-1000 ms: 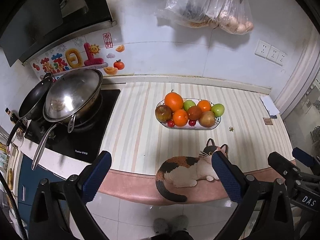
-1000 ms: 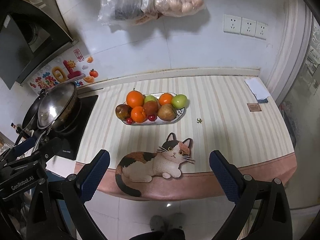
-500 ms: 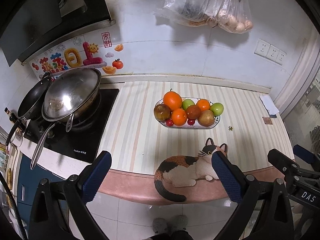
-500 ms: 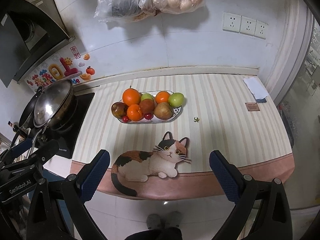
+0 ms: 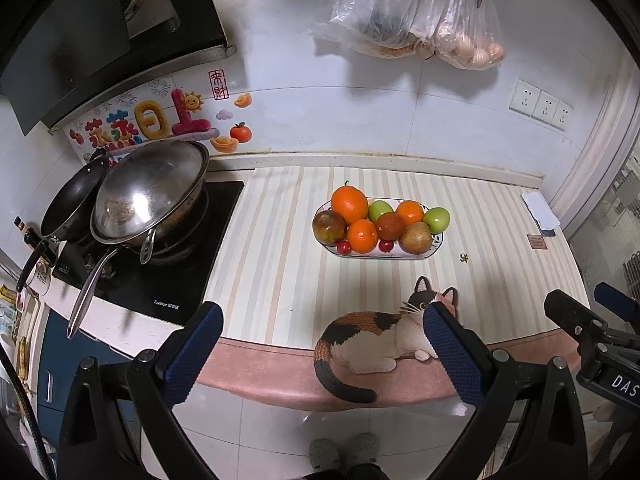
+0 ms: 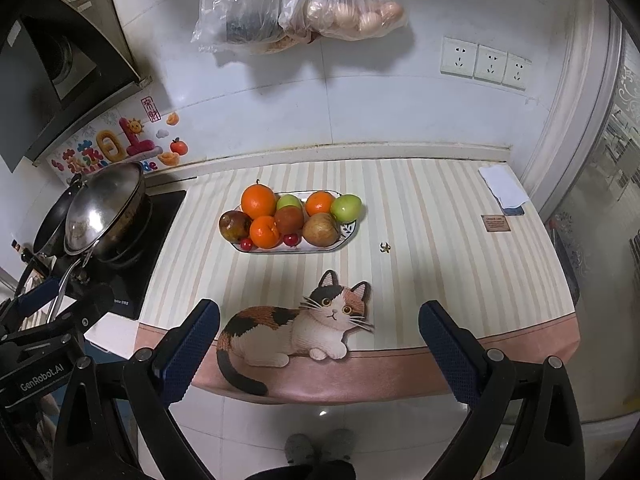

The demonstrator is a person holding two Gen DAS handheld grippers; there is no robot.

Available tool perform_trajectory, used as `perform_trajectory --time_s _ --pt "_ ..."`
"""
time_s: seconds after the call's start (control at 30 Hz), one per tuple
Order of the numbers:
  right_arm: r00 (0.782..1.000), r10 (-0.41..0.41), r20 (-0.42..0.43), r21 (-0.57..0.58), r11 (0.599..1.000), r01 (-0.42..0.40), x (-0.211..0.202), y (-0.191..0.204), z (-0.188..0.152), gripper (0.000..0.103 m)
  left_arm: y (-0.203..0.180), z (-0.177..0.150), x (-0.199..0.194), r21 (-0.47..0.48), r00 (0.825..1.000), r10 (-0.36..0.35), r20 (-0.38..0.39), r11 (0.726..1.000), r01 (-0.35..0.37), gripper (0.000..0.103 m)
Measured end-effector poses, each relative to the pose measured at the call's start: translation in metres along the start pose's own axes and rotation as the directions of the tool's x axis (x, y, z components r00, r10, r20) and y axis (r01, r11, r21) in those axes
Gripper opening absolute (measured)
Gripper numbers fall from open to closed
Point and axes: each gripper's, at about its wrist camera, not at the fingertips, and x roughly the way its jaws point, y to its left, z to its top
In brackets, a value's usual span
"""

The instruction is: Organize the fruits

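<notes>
The fruit plate (image 5: 434,249) sits mid-surface (image 5: 276,264), well apart from both grippers, heaped with oranges (image 5: 349,204), green apples (image 5: 436,219) and brown fruits (image 5: 329,227). Nearer than the plate lies a cat mat (image 6: 296,328). The left gripper (image 5: 320,354) and right gripper (image 6: 318,350) hover wide open, holding nothing.

White tiled wall (image 6: 360,112) behind a striped desk (image 6: 440,240); three sockets (image 6: 486,62) at right, plastic bags (image 6: 296,4) hanging above, black stove (image 5: 172,272) with a lidded wok (image 5: 148,192) at left, pale tiled floor (image 6: 320,420) below
</notes>
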Motion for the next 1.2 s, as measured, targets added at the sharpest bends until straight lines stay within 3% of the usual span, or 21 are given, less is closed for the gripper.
perform_trajectory --time_s 1.2 --pt "1.000 0.003 0.005 -0.002 1.000 -0.003 -0.006 0.005 0.001 0.102 0.005 0.004 -0.010 0.019 1.000 -0.012 0.013 1.000 0.012 0.103"
